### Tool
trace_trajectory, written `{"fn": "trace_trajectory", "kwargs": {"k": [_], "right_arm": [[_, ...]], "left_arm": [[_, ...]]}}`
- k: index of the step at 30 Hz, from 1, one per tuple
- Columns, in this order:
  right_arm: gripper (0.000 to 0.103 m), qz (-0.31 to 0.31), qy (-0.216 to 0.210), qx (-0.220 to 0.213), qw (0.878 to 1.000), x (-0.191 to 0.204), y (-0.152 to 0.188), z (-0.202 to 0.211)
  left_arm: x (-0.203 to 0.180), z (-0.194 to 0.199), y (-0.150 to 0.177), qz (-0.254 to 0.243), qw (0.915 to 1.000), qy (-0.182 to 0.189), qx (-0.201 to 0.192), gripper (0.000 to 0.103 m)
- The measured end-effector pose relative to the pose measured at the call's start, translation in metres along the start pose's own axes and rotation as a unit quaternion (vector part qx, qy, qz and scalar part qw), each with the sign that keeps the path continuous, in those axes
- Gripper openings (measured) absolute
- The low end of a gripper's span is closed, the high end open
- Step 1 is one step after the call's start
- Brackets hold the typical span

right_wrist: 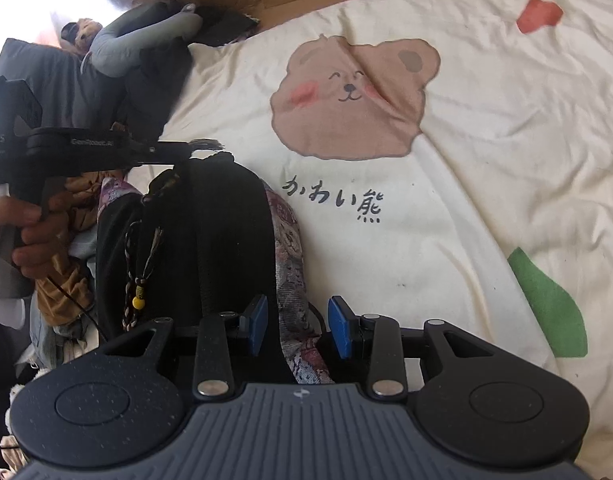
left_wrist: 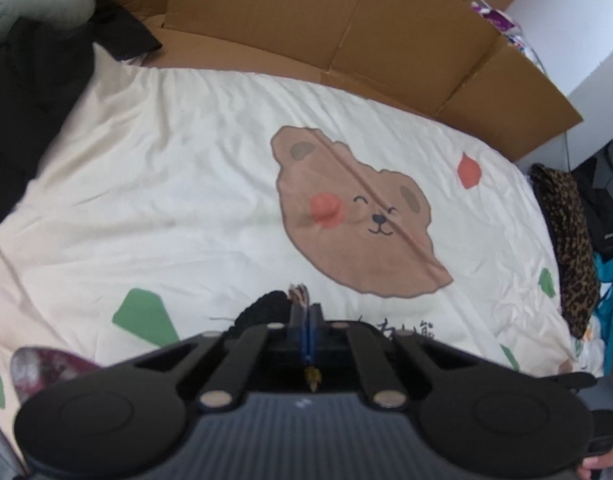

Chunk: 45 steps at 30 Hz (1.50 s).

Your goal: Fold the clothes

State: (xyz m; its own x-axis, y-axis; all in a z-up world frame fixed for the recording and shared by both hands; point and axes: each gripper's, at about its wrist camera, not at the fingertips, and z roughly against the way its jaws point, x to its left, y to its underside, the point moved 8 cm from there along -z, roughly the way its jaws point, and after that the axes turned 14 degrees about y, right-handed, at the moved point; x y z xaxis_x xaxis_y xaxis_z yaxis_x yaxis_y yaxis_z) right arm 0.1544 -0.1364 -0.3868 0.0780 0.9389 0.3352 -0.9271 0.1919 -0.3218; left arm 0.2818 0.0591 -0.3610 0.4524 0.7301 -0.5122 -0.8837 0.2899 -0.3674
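Blue pads on our right gripper (right_wrist: 298,326) stand partly open, one on each side of the patterned edge of the black garment (right_wrist: 226,240), not pressing it. We think they wait there to hold that end down. Farther off, our left gripper (right_wrist: 204,146) is squeezed shut on the garment's fringed top edge, likely to lift it for a fold. The garment lies on the cream bear blanket (right_wrist: 446,200), with cardboard (left_wrist: 386,32) behind.

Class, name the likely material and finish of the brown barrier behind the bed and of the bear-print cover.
Brown barrier: corrugated cardboard, matte, judging by its fold creases and raw edges. Bear-print cover: probably woven cotton or a blend, slight sheen, soft wrinkles, printed design.
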Motion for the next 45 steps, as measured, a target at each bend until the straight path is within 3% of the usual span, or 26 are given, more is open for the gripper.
{"fn": "trace_trajectory", "kwargs": {"k": [8,15,19,23,30,35,39,41,45], "right_arm": [[0.041,-0.004,0.002,-0.018,1.000,0.000,-0.011,0.015],[0.040,0.003,0.001,-0.030,1.000,0.005,-0.017,0.030],[0.041,0.002,0.000,-0.037,0.999,0.007,-0.020,0.035],[0.045,0.001,0.002,-0.041,0.999,0.007,-0.024,0.033],[0.051,0.006,-0.016,-0.038,0.999,0.006,-0.029,0.024],[0.057,0.014,-0.034,-0.033,0.999,0.006,-0.043,0.017],[0.058,0.014,-0.037,-0.031,0.999,0.003,-0.058,0.008],[0.059,0.006,-0.043,-0.029,0.999,0.003,-0.064,0.001],[0.059,-0.011,-0.051,-0.020,0.998,0.005,-0.075,-0.015]], "left_arm": [[-0.019,0.047,0.005,-0.005,0.9995,0.011,-0.028,0.000],[-0.040,0.081,0.031,0.003,0.9990,0.027,-0.035,0.000],[-0.047,0.089,0.057,0.012,0.9991,0.033,-0.022,0.000],[-0.054,0.085,0.086,0.021,0.9978,0.058,0.025,0.003],[-0.034,0.109,0.087,0.028,0.9992,0.027,0.012,0.034],[-0.009,0.123,0.066,0.023,0.9995,-0.020,-0.010,0.046],[0.016,0.133,0.043,0.024,0.9971,-0.059,-0.043,0.072],[0.029,0.134,0.034,0.027,0.9949,-0.082,-0.052,0.073],[0.053,0.131,0.020,0.052,0.9921,-0.092,-0.068,0.073]]}}
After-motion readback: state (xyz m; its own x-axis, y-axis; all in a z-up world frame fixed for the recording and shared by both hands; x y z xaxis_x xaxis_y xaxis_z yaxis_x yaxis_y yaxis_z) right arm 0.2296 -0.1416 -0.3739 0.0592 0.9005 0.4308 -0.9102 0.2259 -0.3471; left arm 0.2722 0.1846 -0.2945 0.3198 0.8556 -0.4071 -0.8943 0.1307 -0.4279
